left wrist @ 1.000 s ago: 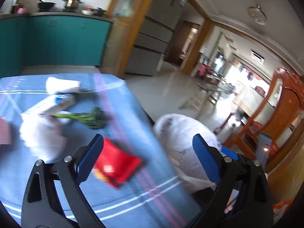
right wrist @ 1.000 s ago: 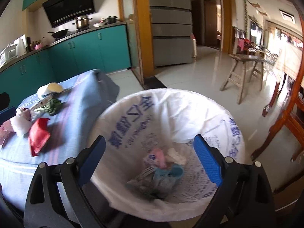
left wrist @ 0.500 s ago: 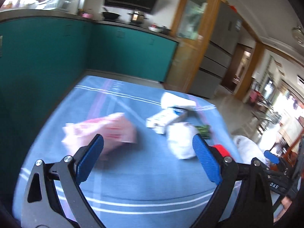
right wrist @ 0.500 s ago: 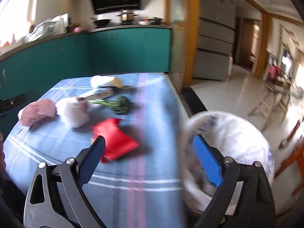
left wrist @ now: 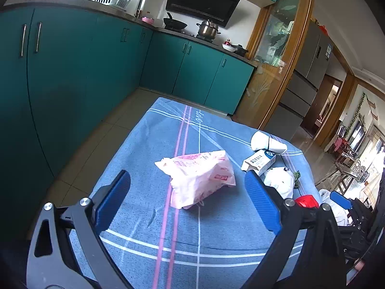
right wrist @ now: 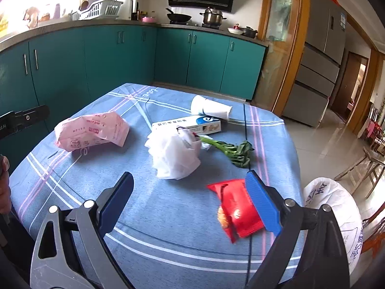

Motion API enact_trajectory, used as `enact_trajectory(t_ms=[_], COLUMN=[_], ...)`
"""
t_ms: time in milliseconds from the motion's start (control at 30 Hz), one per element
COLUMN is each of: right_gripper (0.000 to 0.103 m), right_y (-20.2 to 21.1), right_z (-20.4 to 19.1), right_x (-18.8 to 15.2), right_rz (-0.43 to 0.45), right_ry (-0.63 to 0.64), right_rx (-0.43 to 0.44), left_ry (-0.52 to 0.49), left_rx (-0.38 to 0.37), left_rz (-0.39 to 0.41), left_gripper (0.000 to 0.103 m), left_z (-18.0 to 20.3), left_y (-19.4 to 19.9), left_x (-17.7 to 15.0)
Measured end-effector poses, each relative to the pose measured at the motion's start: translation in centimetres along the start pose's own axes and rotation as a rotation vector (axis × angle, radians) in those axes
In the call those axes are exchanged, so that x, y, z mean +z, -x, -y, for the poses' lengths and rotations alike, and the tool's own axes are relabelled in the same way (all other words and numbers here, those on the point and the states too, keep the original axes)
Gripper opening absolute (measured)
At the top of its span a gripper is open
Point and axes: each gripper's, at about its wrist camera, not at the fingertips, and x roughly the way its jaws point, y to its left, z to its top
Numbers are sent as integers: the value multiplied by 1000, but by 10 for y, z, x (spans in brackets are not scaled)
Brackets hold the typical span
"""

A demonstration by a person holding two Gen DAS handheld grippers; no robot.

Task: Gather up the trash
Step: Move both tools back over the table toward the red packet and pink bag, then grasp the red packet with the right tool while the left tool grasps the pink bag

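A blue striped tablecloth (left wrist: 211, 236) (right wrist: 168, 207) carries the trash. In the left wrist view my left gripper (left wrist: 187, 202) is open, and the pink wrapper (left wrist: 199, 180) lies just beyond its tips. My right gripper (right wrist: 190, 202) is open too, hovering above the cloth. A red snack packet (right wrist: 237, 213) lies beside its right finger. Ahead of it sit a crumpled white bag (right wrist: 174, 154), a green vegetable stalk (right wrist: 231, 150), a white-blue box (right wrist: 187, 124), a paper cup (right wrist: 210, 108) and the pink wrapper (right wrist: 92, 133). The white-lined trash bin (right wrist: 336, 214) stands off the table's right edge.
Teal kitchen cabinets (left wrist: 72, 72) run along the left and far side, with a tiled gap between them and the table. A grey fridge (right wrist: 317, 55) and wooden door frame (right wrist: 288, 43) are at the right. Wooden stools (right wrist: 368, 166) stand beyond the bin.
Both grippers swung left from the trash bin back over the table. The left one came to face the pink wrapper; the right one faces the white bag and red packet. Both remain open.
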Motion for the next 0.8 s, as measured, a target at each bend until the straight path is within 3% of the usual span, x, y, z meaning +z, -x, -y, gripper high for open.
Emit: enact_trajectory(t_ms=[467,600,733,800], right_gripper=[92,92,92,92], right_y=[2,-2,-11,-16], right_z=[14,24,28,27], right_x=[-4,-5,4,9], right_rz=[-15,-23,-14,-14], right_ry=[-45,-83,-129,-120], right_rx=[-12,1,78,67], left_ry=[15,15,-28,-26], left_rx=[62,42,23,4], left_rz=[-18,-45,-69,-93], left_gripper=[96,96,96,96], left_z=[-14,-10,5,14], left_y=[-10,-22,-47,-63], left_x=[9,13,18,20])
